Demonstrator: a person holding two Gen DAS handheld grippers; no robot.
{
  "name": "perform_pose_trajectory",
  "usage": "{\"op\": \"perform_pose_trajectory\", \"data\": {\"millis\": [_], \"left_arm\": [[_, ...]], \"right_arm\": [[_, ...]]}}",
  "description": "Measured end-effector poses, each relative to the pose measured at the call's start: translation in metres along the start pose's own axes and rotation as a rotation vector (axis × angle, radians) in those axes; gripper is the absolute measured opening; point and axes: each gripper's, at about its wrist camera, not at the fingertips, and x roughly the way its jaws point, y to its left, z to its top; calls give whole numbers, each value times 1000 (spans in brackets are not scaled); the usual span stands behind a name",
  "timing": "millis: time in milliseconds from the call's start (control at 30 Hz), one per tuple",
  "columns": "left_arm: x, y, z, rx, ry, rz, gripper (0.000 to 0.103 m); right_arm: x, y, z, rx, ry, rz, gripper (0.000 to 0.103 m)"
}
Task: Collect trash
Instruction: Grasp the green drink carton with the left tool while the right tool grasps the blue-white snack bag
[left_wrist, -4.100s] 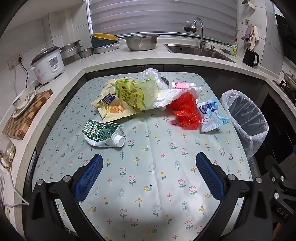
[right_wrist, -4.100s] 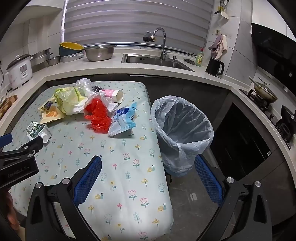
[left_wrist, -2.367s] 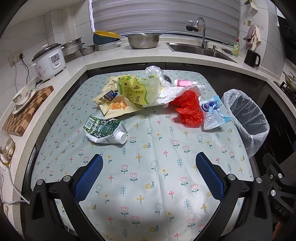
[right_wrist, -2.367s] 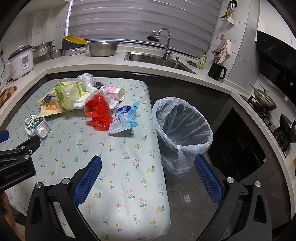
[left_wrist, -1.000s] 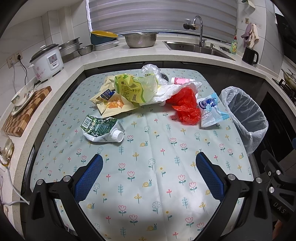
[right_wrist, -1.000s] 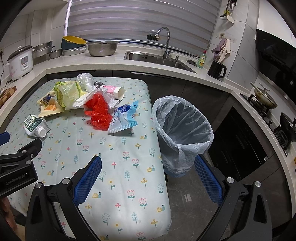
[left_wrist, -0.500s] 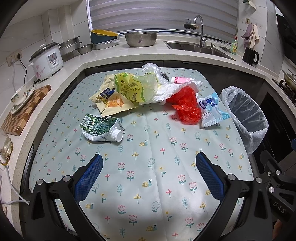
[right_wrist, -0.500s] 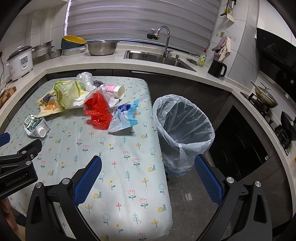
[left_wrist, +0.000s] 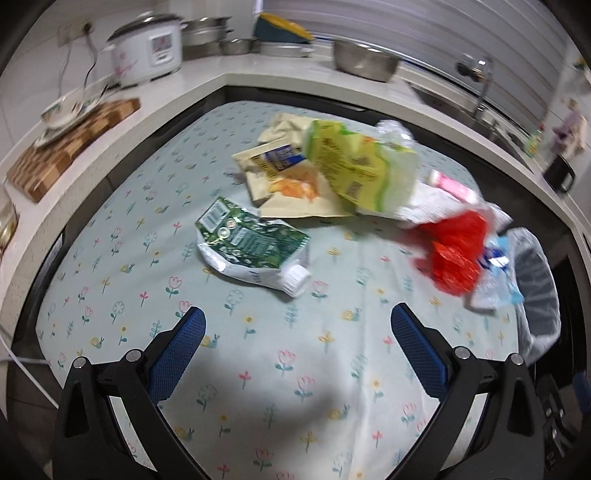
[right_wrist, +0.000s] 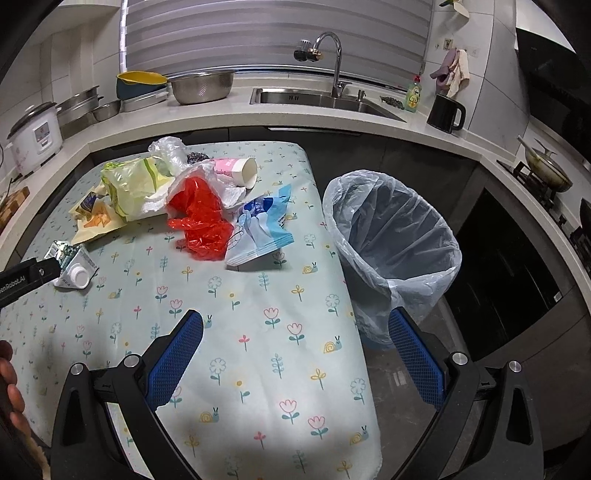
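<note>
My left tool (left_wrist: 295, 325) and right tool (right_wrist: 295, 328) both gape wide, holding nothing. Nearest my left, the green carton (left_wrist: 255, 251) lies flat on the counter (left_wrist: 258, 369). Beyond it the trash pile (right_wrist: 177, 192) sits untouched, the bin (right_wrist: 391, 236) just off the edge. I judge the crumpled carton may slip sideways if pinched at its cap.

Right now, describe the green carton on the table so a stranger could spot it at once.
Start at the table with the flowered cloth, then find the trash pile at its far end. The crushed green carton lies flat and alone on the near left side of that pile, apart from the yellow bag and red plastic bag. It alone has a white screw cap.
</note>
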Motion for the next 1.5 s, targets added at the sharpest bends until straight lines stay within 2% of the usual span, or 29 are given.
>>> {"op": "perform_pose_trajectory", "data": {"millis": [167,400,567,767,900,1033,1133,1200,1233,1267,1367,1467,1500], "left_arm": [[30,21,19,-141,34,48,96],[71,33,45,-249,95,108,96],[98,32,53,-276,150,112,96],[118,28,56,-235,191,123,95],[113,27,53,-187,168,107,84],[100,21,44,-106,125,62,59],[90,15,38,-46,94,41,48],[86,15,34,-16,79,26,45],[83,17,32,-9,76,19,44],[81,20,30,-3,75,9,44],[80,24,29,13,74,-10,46],[77,37,21,-21,71,-5,57],[77,42,19,-43,77,6,66]], "right_arm": [[26,7,14,24,19,20,96],[63,19,36,44,40,48,96],[88,29,48,41,56,67,96],[112,35,60,30,64,61,96],[122,30,65,51,62,62,96],[130,22,68,90,61,78,95],[135,19,68,105,70,94,85],[138,19,66,103,87,106,70],[138,20,64,102,93,111,67],[138,20,62,102,97,112,64],[134,21,55,95,95,112,63],[131,21,51,92,94,113,62],[130,21,50,92,95,113,61]]}}
